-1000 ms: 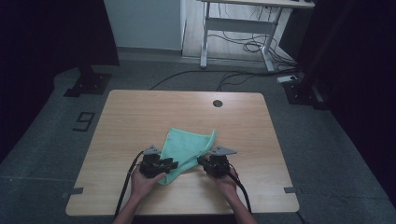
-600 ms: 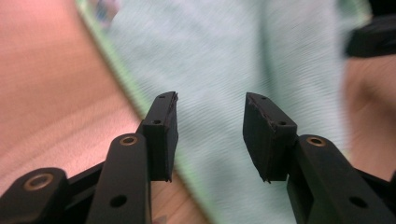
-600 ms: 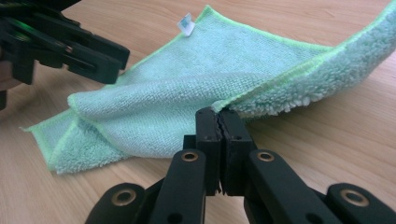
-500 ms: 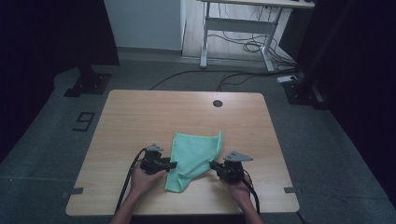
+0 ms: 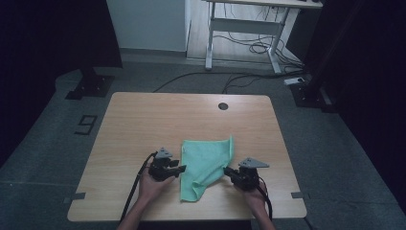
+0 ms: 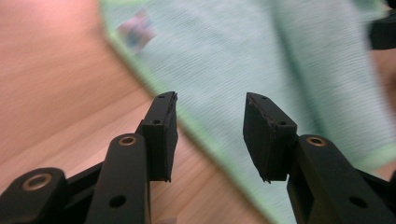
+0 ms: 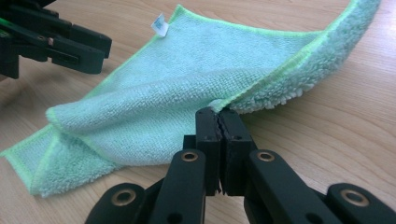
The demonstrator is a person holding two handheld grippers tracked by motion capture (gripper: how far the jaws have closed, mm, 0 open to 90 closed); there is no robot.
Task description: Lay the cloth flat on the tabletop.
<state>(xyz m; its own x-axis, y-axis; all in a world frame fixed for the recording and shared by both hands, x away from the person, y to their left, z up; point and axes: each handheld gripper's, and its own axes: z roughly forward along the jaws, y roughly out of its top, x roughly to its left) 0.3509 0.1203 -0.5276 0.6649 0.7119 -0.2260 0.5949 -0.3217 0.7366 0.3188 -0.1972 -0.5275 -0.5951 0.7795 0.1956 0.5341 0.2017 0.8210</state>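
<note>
A mint-green microfibre cloth [image 5: 206,163] lies partly folded on the wooden table [image 5: 143,124], near the front edge. My left gripper [image 5: 183,168] sits at the cloth's left side. In the left gripper view its jaws [image 6: 210,135] stand open after widening just now, with nothing pinched between the pads; the cloth [image 6: 233,60] lies on the table beyond them. My right gripper [image 5: 226,170] is at the cloth's right side. In the right gripper view it [image 7: 218,114] is shut on a hemmed edge of the cloth [image 7: 187,84], lifting a fold. A white label [image 7: 160,24] marks the far corner.
A round cable hole [image 5: 222,106] sits near the table's far edge. Behind the table stand a white desk frame [image 5: 239,28] and floor cables [image 5: 249,48]. A black stand base [image 5: 91,86] is on the floor at the left. Bare wood stretches across the table's far half.
The right gripper has moved to the right with the cloth edge in it, drawing the cloth flatter and wider. The left gripper stayed in place, and its jaws now stand apart beside the cloth.
</note>
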